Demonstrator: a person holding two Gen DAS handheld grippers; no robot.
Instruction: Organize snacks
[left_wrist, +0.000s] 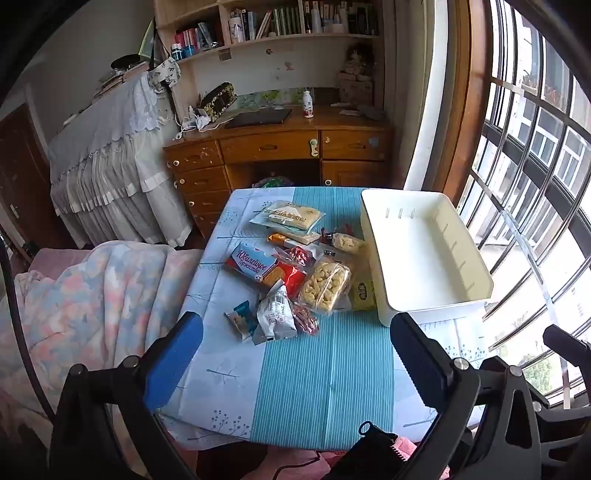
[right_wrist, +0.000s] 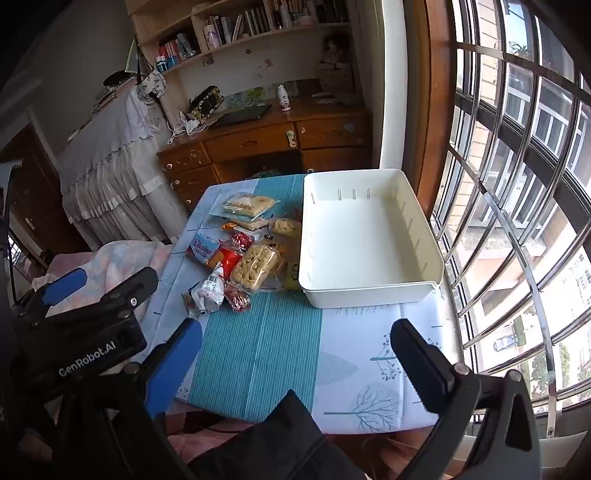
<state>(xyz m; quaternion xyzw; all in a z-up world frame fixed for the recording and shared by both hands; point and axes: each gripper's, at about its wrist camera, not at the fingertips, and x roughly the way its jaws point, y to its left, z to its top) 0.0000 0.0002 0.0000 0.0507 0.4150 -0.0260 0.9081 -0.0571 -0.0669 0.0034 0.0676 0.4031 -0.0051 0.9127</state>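
Note:
A pile of snack packets (left_wrist: 295, 266) lies on the small table, left of an empty white bin (left_wrist: 428, 254). It includes a blue biscuit pack (left_wrist: 255, 264), a clear bag of pale puffs (left_wrist: 325, 286), a white wrapper (left_wrist: 275, 314) and a flat cracker pack (left_wrist: 290, 216). The pile (right_wrist: 247, 258) and bin (right_wrist: 369, 240) also show in the right wrist view. My left gripper (left_wrist: 295, 354) is open and empty above the table's near edge. My right gripper (right_wrist: 295, 354) is open and empty, near the front edge, with the left gripper body (right_wrist: 85, 321) beside it.
The table wears a blue and white cloth (left_wrist: 317, 376). A bed with a floral blanket (left_wrist: 85, 302) lies to the left. A wooden desk (left_wrist: 280, 147) with shelves stands behind. A barred window (left_wrist: 532, 166) is at the right.

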